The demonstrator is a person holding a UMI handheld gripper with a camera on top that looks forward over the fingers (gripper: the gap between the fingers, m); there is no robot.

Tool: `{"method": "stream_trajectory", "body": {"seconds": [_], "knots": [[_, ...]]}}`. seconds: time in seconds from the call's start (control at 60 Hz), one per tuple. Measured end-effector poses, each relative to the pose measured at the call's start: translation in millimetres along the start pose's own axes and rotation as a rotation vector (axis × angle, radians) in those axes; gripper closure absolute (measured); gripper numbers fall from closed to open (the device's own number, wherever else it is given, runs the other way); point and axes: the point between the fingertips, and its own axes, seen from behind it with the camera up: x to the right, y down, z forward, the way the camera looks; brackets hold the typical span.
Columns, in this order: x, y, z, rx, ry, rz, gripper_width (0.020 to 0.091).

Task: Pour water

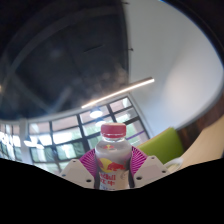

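Note:
A clear plastic bottle (113, 160) with a pink cap and a red-and-white label stands upright between my fingers. My gripper (113, 170) is shut on the bottle, with the magenta pads (88, 161) pressed against both of its sides. The bottle is lifted and the view looks upward past it, toward the ceiling. No cup or other vessel shows.
Overhead is a white ceiling with a long light strip (118, 92). A wall of windows (70, 135) runs behind the bottle. A green surface (165, 145) lies to the right beyond the fingers.

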Motion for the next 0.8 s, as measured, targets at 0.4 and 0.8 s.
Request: {"method": "stream_trajectory", "body": {"seconds": [0.4,0.8], "knots": [[222,213,9,-0.409,0.141,-0.299,0.0719],[223,242,30,-0.424,0.117,-0.424,0.0677]]}}
